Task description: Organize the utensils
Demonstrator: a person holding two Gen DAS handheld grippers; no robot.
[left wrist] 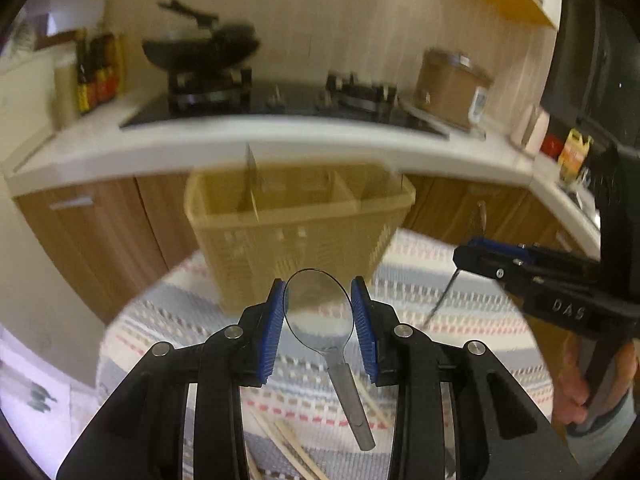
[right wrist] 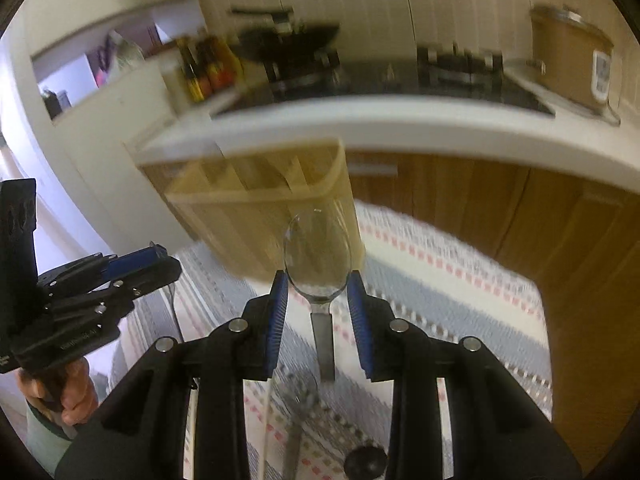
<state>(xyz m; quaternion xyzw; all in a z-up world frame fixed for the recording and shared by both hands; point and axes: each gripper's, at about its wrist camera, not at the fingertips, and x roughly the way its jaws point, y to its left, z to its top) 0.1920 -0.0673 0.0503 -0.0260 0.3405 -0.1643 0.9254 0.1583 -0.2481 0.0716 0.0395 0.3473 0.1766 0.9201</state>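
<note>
My left gripper is shut on a metal spoon, bowl up between the blue pads, handle hanging down. My right gripper is shut on another metal spoon in the same way. A beige plastic utensil basket with dividers stands on the striped cloth just ahead of both grippers; it also shows in the right wrist view. A knife blade sticks up from its left compartment. The right gripper shows in the left wrist view, the left gripper in the right wrist view.
Wooden chopsticks lie on the striped cloth below my left gripper. A dark round object lies on the cloth below my right gripper. Behind are a white counter, a stove with a wok, bottles and a rice cooker.
</note>
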